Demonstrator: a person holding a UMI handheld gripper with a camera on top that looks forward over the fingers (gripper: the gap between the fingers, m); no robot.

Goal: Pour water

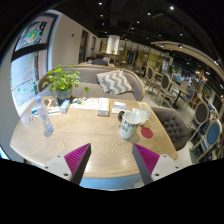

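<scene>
The gripper is hovering wide open, its purple-padded fingers gripping nothing. Beyond them, a white patterned ceramic pitcher is standing on the round light wooden table at one o'clock. A clear glass bottle is standing at ten o'clock, near a green potted plant.

Pale wood table; white pitcher; green potted plant; grey-white zigzag cushion; red coaster (round); magenta finger pads.
</scene>
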